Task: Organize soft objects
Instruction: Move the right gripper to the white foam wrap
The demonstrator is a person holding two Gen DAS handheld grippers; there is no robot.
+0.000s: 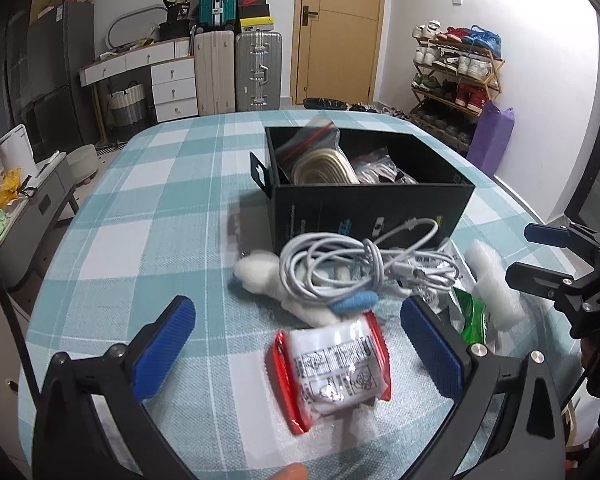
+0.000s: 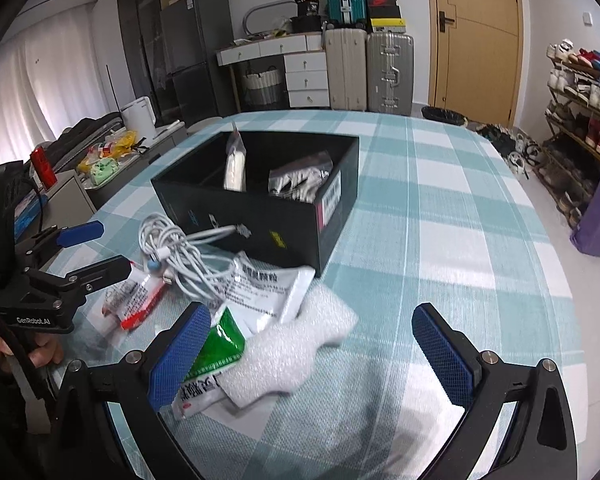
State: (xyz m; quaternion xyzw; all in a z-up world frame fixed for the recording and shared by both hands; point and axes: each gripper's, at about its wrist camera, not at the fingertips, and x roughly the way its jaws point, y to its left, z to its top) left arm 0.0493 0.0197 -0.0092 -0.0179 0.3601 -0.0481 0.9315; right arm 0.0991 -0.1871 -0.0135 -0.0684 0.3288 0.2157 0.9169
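I read the tablecloth as a teal and white check. The box is black. The coiled cable is white. The packet is white with red ends and black print. The foam sheet is white, the pouch green. My gripper pads are blue.
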